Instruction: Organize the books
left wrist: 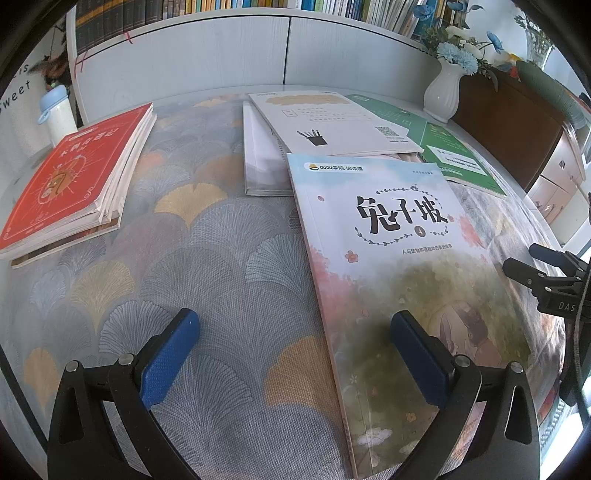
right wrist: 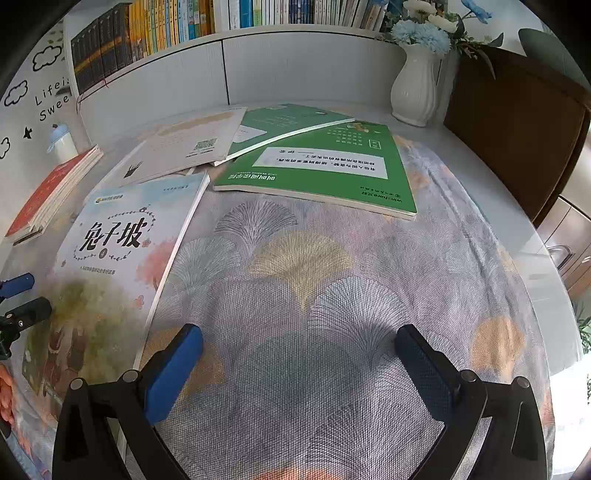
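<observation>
Both grippers hover low over the table [right wrist: 480,155], which is spread with a cloth [right wrist: 314,295] printed in grey and gold fan-shaped leaves. The left gripper [left wrist: 295,354] has its jaws spread wide and grasps nothing; its right blue pad hangs over the near part of the pastel book [left wrist: 388,258], the one with big black characters and a painted meadow on its cover, while the other pad is over bare cloth. The right gripper [right wrist: 299,365] is likewise released, jaws wide apart over the cloth, with the pastel book just to its left.

The books lie loosely scattered. The pastel book's far end rests on the cream book [left wrist: 325,122], which shows a small pencil-cup drawing and a QR code. That one lies on top of a white book [left wrist: 258,158] and overlaps two green books: the nearer green book [right wrist: 321,166] lies flat with a second green book [right wrist: 284,122] propped on its far edge. Well apart on the left sits a small stack topped by a red book [left wrist: 70,184].

A white vase [right wrist: 415,85] of blue flowers stands at the back right corner, a small bottle [left wrist: 57,110] at the back left, and a shelf of upright books [right wrist: 221,18] runs behind.
</observation>
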Tool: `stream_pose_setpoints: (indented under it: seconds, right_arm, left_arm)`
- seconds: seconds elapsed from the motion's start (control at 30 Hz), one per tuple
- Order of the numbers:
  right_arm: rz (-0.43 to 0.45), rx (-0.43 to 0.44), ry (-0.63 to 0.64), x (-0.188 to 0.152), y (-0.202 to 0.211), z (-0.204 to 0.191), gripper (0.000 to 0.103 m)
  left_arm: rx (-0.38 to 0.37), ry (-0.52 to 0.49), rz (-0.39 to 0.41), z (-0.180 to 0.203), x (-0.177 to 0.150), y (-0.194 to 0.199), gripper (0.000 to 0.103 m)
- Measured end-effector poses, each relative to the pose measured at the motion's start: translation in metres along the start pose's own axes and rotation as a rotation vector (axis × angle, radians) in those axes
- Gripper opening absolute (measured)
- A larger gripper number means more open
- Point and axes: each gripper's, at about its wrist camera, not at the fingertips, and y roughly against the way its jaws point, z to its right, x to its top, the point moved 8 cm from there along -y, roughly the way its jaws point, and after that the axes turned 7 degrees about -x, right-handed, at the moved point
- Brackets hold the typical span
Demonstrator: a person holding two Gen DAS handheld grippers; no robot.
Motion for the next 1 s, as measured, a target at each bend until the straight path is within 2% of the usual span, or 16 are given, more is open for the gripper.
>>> stream_pose_setpoints:
  seconds: [1.0]
  right_arm:
    - [0.001,0.0,-0.003,0.0005,0.0,-0.0006,0.103]
  left_arm:
    - [0.005,0.005,-0.016,0.0015,0.0004,-0.0023,0.103]
